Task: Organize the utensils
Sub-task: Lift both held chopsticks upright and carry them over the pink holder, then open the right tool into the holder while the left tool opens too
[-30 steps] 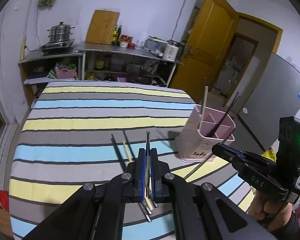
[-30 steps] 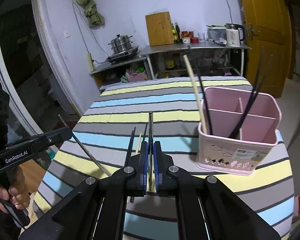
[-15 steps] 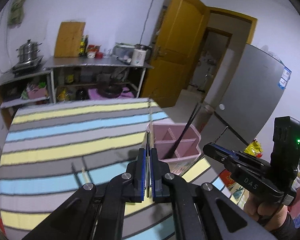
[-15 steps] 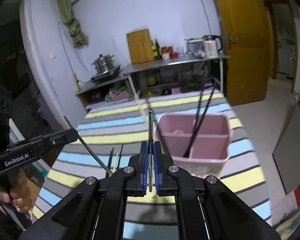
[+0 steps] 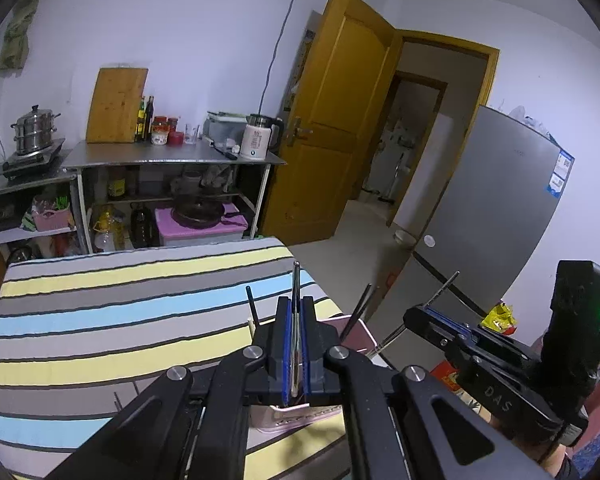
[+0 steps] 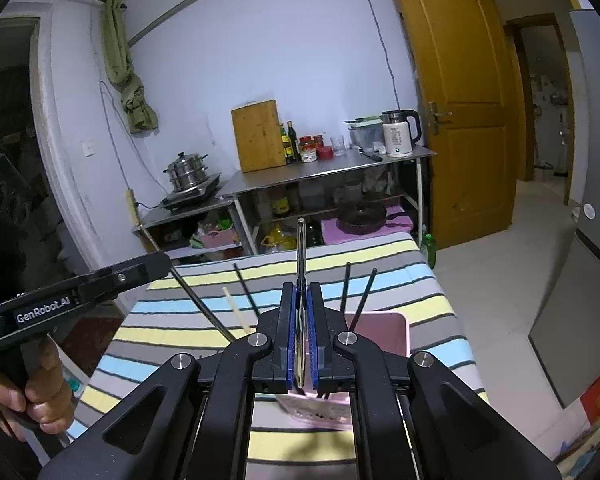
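My left gripper (image 5: 296,312) is shut on a thin metal chopstick (image 5: 295,284) that sticks out past its tips. My right gripper (image 6: 301,300) is shut on another metal chopstick (image 6: 301,248). Both are raised over the pink utensil holder (image 6: 384,328), which is mostly hidden behind the fingers; its lower edge shows in the left wrist view (image 5: 292,420). Black chopsticks (image 6: 364,294) and a pale wooden one (image 6: 236,308) stand in the holder. The right gripper also shows in the left wrist view (image 5: 410,314), and the left gripper in the right wrist view (image 6: 166,260).
The holder stands on a table with a striped cloth (image 5: 100,320). Behind it is a metal shelf unit (image 5: 172,160) with a kettle, bottles, a cutting board and a steamer pot. A yellow door (image 5: 340,120) and a grey fridge (image 5: 492,220) are to the right.
Both grippers have lifted and tilted up with their chopsticks. The holder has dropped beneath the fingers, and the loose chopsticks on the cloth have gone out of sight.
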A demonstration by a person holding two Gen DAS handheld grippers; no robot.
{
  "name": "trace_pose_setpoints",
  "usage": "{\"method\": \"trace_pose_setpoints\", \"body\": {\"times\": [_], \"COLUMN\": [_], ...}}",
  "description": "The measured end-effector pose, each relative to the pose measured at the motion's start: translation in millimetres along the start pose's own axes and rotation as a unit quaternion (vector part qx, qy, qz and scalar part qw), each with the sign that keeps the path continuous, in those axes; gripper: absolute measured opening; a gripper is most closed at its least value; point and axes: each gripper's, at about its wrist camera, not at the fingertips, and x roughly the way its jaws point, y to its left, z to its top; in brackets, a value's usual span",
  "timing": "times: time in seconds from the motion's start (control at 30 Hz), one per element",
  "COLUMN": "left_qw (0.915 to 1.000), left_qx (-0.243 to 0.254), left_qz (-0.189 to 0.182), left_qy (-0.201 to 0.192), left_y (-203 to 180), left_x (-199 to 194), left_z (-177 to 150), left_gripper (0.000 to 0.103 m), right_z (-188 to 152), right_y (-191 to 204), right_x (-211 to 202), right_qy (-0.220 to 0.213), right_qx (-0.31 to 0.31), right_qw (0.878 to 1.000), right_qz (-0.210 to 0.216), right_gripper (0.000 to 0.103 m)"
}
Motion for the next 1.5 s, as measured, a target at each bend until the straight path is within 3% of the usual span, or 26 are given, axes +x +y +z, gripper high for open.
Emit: {"method": "trace_pose_setpoints", "body": {"times": [0.3,0.73,1.13,1.5], "left_qw": [0.9991,0.9977,0.9989,0.9983], "left_qx": [-0.006,-0.019,-0.022,-0.017], "left_qz": [0.005,0.007,0.012,0.052], "left_qy": [0.042,0.065,0.038,0.021], "left_y": [14.6,34.8,42.6,51.0], "left_x": [53.7,75.6,37.9,-17.9], "left_z": [-27.9,-57.2,-66.4,-104.3], "left_gripper": [0.004,0.004,0.006,0.006], "right_z": [-25.8,-58.4,-62.8,-79.8], "right_y": [-16.7,-30.5,-18.4,-2.2], "right_x": [39.0,70.0,54.2,21.8], "right_qy": [0.041,0.097,0.097,0.084], "right_qx": [0.011,0.022,0.015,0.008], "right_qw": [0.999,0.995,0.995,0.996], "right_qz": [-0.01,-0.009,-0.008,0.004], "right_gripper": [0.005,0.005,0.013,0.013]}}
